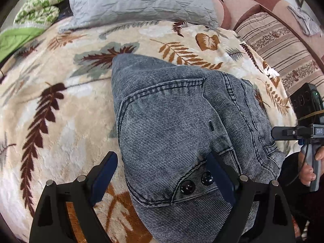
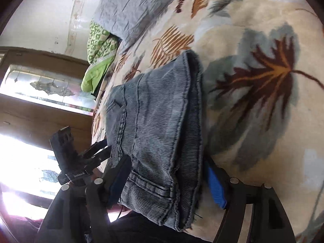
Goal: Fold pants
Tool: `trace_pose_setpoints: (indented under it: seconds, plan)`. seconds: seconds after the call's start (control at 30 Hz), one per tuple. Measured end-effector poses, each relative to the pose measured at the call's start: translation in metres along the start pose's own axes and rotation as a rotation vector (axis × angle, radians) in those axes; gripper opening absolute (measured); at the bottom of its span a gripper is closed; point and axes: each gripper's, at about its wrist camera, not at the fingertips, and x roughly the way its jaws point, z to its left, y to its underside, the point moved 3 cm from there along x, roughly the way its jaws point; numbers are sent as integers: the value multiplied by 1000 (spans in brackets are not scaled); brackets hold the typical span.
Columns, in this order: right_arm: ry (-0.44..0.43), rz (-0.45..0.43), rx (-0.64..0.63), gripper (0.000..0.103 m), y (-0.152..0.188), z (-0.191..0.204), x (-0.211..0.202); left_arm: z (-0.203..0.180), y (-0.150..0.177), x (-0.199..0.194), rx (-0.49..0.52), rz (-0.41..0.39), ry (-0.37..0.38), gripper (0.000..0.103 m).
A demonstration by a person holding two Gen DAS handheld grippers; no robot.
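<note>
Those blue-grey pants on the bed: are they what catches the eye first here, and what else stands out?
Yes: the folded blue-grey pants fill the middle of both views, lying on a cream blanket printed with big brown and rust leaves. The left gripper hangs over their pocket with its jaws wide open, while the right gripper straddles the stacked waistband end, jaws also apart. Behind lie a grey quilted pillow and a green patterned cloth.

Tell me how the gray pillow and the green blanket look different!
The pillow is plain gray with stitched, crinkly quilting; the blanket is bright green with a white pattern. The pillow lies spread out flat and looks bigger; the blanket is bunched in a heap beside it. Both are soft bedding at the far end of the leafy bedspread, beyond the jeans.
</note>
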Motion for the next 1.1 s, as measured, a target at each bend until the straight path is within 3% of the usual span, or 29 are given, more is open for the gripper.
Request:
trace_pose_setpoints:
  seconds: [0.23, 0.77, 0.93, 1.1]
  plan:
    - [-11, 18, 3, 78, -2, 3, 8, -8, -3, -5, 80, -32, -92, 90]
    - [-49, 17, 40, 78, -4, -9, 3, -10, -8, -1, 93, -43, -102, 90]
    - [-46, 14, 34, 78, -4, -6, 5, -7, -7, 3, 83, -31, -78, 92]
    - [-30, 7, -11, 80, -2, 6, 7, 9, -5, 10, -27, 26, 46, 93]
